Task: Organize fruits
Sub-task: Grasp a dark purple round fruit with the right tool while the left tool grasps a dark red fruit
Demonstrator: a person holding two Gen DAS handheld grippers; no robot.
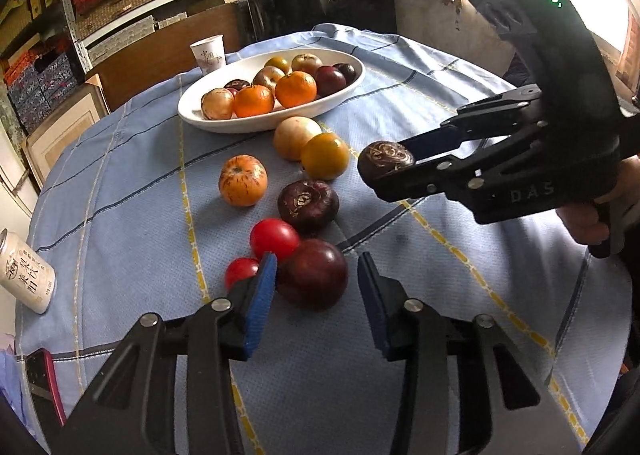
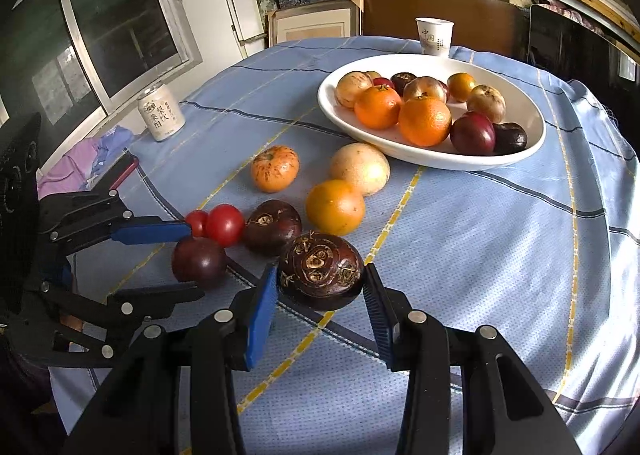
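right gripper [image 2: 320, 285] clamped on scarred dark fruit [image 2: 321, 270] | left gripper [image 1: 316, 289] jaws apart around dark plum [image 1: 314, 274] | we judge it round, smooth, slippery; we grip mid-girth, gently

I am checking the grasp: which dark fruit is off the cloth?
The carved dark fruit in the right gripper; the other two dark ones lie on the tablecloth.

Our left black two-finger gripper [image 1: 316, 279] hangs low with its blue-padded jaws spread apart. Our right black two-finger gripper [image 2: 320, 287] has its jaws closed against a dark purple scarred round fruit [image 2: 320, 270], lifted.
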